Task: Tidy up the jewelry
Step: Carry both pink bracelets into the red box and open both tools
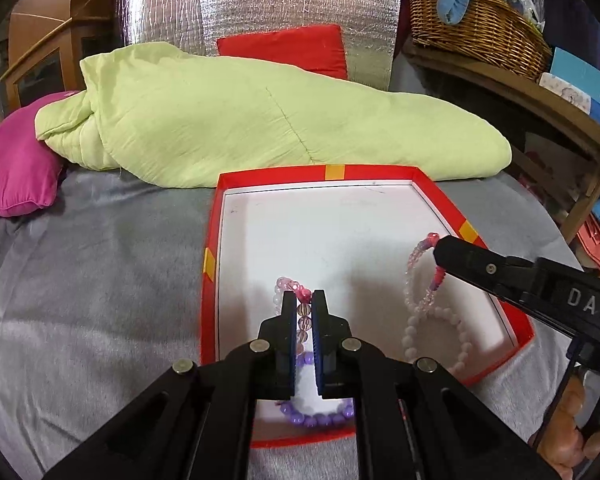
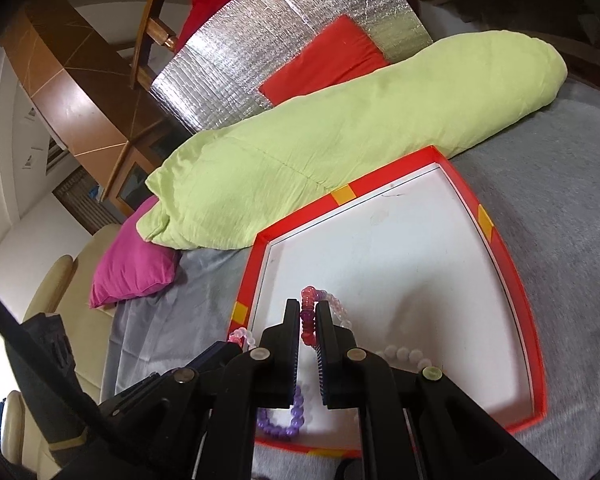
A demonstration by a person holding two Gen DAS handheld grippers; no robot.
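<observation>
Shallow red box (image 1: 440, 196), white floor, on grey fleece; left gripper (image 1: 304, 300) and right gripper (image 2: 309, 310) each clamp round-bead bracelet strand (image 1: 305, 314) over it.

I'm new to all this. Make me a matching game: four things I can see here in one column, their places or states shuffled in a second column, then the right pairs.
Things:
1. purple bead bracelet
2. lime-green quilted blanket
3. magenta pillow
4. woven wicker basket

Places or states:
A. on the wooden shelf at the side
B. lying in the red cardboard tray, near edge
C. bundled on the bed behind the tray
D. beside the blanket's folded end

Pairs: 1-B, 2-C, 3-D, 4-A
</observation>
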